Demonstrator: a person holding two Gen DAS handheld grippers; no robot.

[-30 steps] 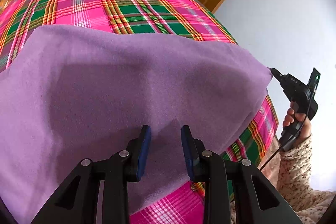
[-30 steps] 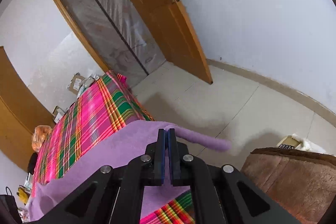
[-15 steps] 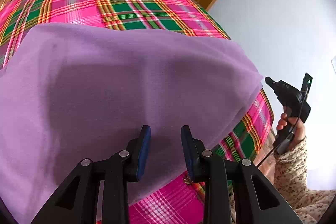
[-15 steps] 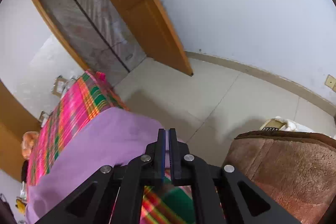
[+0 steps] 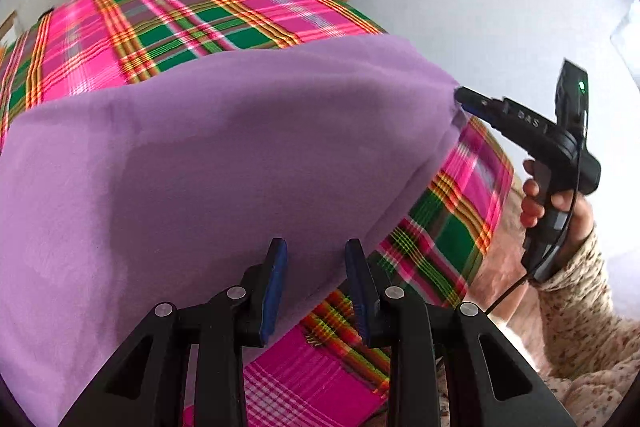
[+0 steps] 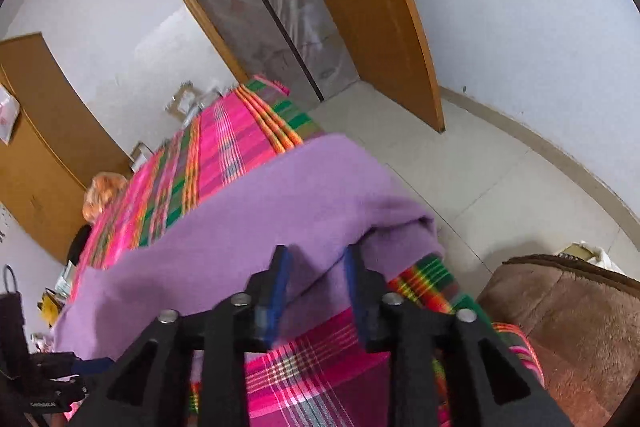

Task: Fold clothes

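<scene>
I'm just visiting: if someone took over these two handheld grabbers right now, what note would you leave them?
Left gripper: open, over the purple cloth's near edge, gripping nothing.
Right gripper: jaws opening at the cloth's right corner, pads not pressing on it.
The cloth lies spread on the plaid bed cover and looks doubled at that corner.
Done: apparently one fold.
Left: smooth it, then probably fold it smaller.

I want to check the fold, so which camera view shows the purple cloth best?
The left wrist view: the purple cloth fills the frame, spread over the plaid cover, edges visible. The right wrist view shows only its near corner, partly behind the right gripper.
</scene>
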